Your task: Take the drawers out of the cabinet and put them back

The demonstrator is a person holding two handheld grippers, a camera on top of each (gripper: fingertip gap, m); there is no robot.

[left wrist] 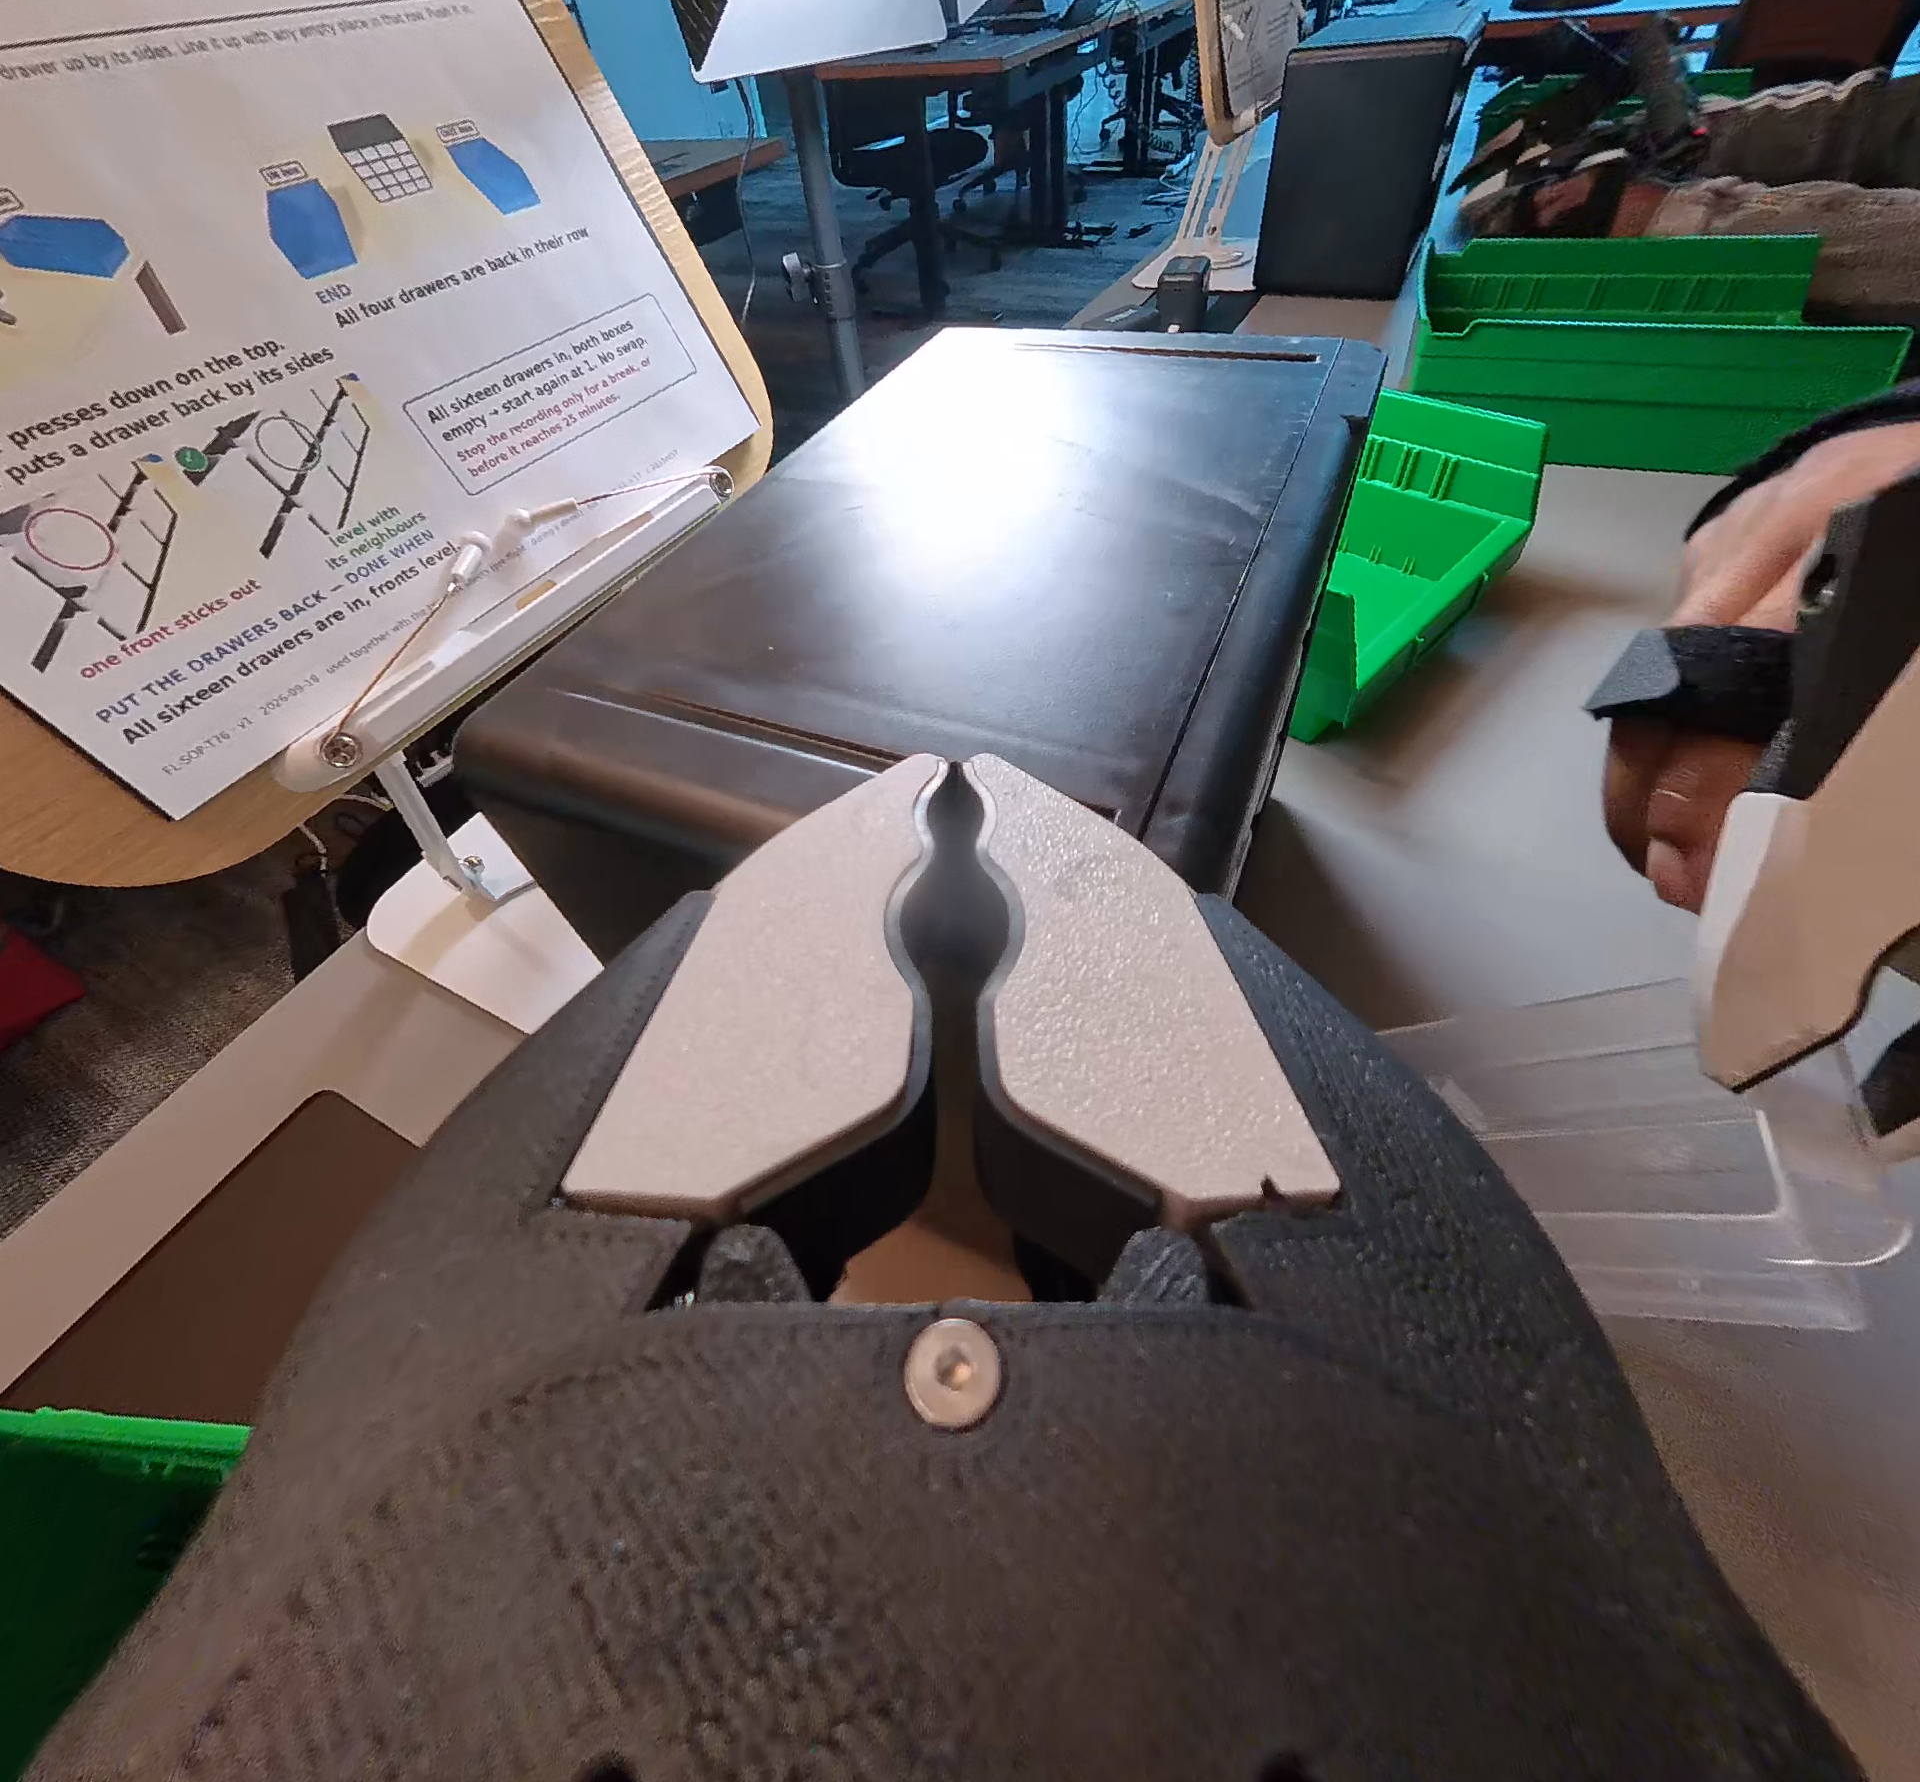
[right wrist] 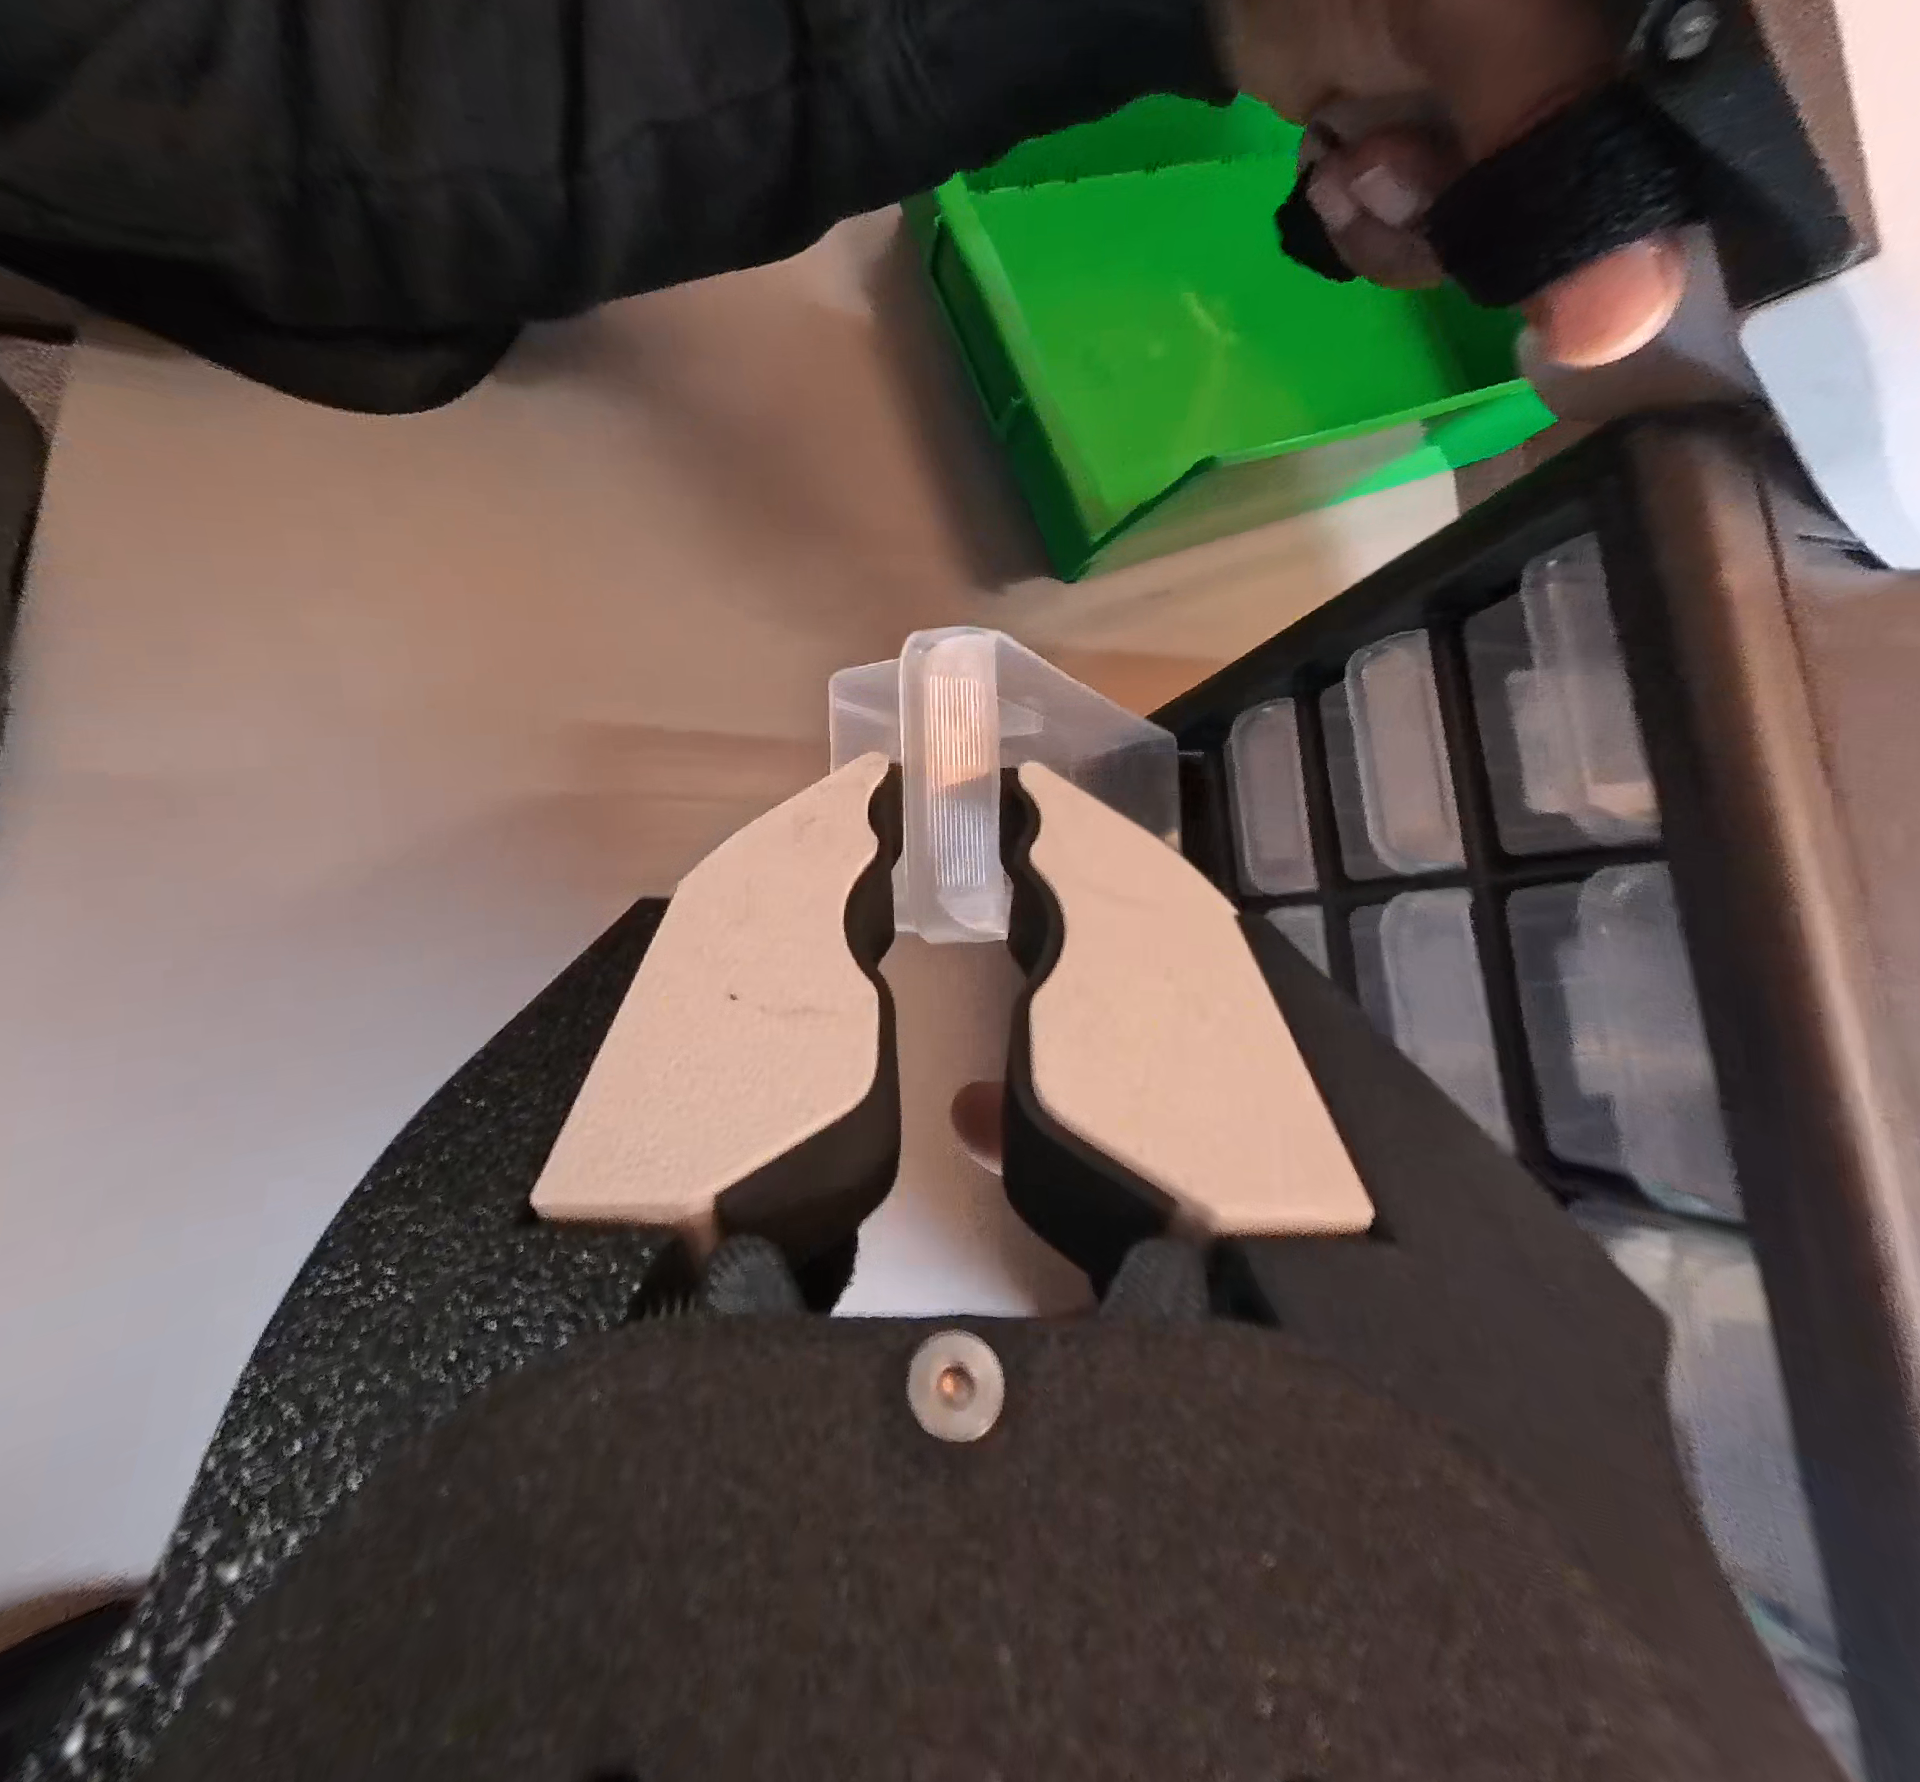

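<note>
The right gripper (right wrist: pixel 951 776) pinches the handle tab of a clear drawer (right wrist: pixel 997 745), out near the black cabinet (right wrist: pixel 1704 797); the thin tab could slip. The left gripper (left wrist: pixel 956 771), jaws closed and empty, rests over the cabinet top, green bin (right wrist: pixel 1195 350) beyond
</note>
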